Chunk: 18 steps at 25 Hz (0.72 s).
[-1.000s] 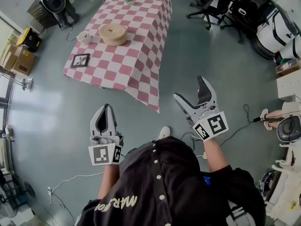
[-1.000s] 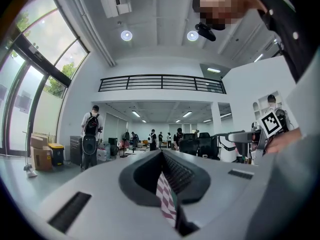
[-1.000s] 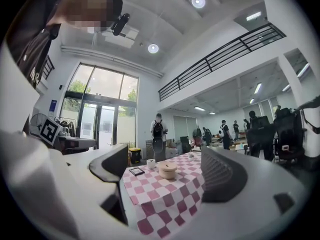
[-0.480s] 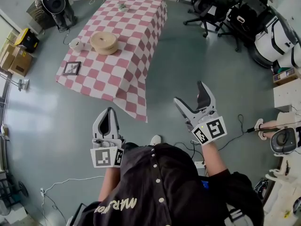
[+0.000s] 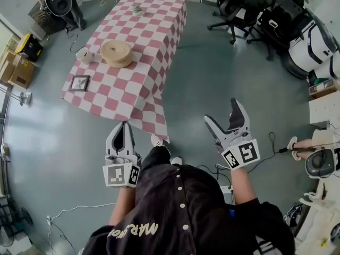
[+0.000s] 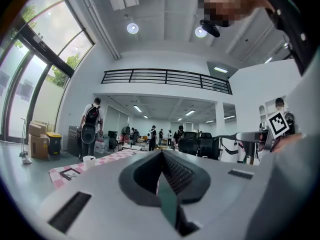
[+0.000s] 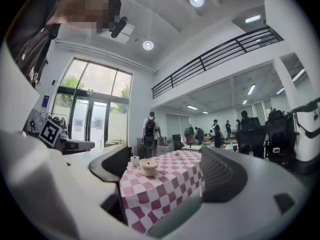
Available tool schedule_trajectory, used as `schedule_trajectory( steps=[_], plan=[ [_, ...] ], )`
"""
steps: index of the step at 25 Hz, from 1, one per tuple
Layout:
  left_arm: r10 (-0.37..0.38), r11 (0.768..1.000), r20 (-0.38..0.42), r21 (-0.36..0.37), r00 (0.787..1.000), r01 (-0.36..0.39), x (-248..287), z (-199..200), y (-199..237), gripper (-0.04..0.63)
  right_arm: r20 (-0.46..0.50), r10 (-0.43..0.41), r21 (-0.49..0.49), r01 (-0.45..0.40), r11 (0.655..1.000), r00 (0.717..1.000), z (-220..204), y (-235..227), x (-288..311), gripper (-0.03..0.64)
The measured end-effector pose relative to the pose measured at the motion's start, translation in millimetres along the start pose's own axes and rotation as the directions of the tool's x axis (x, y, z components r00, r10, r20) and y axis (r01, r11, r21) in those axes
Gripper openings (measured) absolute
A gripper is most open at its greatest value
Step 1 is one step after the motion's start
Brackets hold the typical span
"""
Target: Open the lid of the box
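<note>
A round beige lidded box (image 5: 117, 53) sits on the left part of a table under a pink-and-white checked cloth (image 5: 146, 62); its lid is on. In the right gripper view the box (image 7: 148, 167) shows far off between the jaws, on the table (image 7: 165, 189). My left gripper (image 5: 124, 126) is shut and empty, held over the floor short of the table's near corner. My right gripper (image 5: 223, 113) is open and empty, farther right over bare floor. In the left gripper view the left gripper (image 6: 161, 156) hides the box.
On the cloth are also a white cup (image 5: 84, 55), a small framed picture (image 5: 79, 83) and a small item (image 5: 137, 9) at the far end. Office chairs (image 5: 244, 4) stand at the back right, cardboard boxes (image 5: 13, 68) at the left, cables (image 5: 276, 142) on the floor.
The view has shifted so the table sits nearer and more to the left. The person's foot has stepped forward. Both grippers stay held out in front, left shut and right open.
</note>
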<state>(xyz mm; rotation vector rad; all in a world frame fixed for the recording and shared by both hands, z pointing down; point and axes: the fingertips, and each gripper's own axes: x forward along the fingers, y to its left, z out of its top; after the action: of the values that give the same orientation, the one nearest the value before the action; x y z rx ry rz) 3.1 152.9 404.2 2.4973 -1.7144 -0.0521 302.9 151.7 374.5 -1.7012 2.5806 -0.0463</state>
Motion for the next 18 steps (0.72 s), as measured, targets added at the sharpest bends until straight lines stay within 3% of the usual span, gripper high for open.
schedule_trajectory(
  steps=[6,18],
  plan=[
    [-0.077,0.997,0.040,0.005,0.996,0.076,64,17,0,0.009,0.007,-0.058,-0.013,0.058,0.998,0.998,8,-29,32,0.443],
    [-0.112,0.994,0.027,-0.014,0.993,0.113,146,30,44,0.009,-0.007,-0.099,-0.013,0.099,0.995,0.995,20,-51,114,0.443]
  ],
)
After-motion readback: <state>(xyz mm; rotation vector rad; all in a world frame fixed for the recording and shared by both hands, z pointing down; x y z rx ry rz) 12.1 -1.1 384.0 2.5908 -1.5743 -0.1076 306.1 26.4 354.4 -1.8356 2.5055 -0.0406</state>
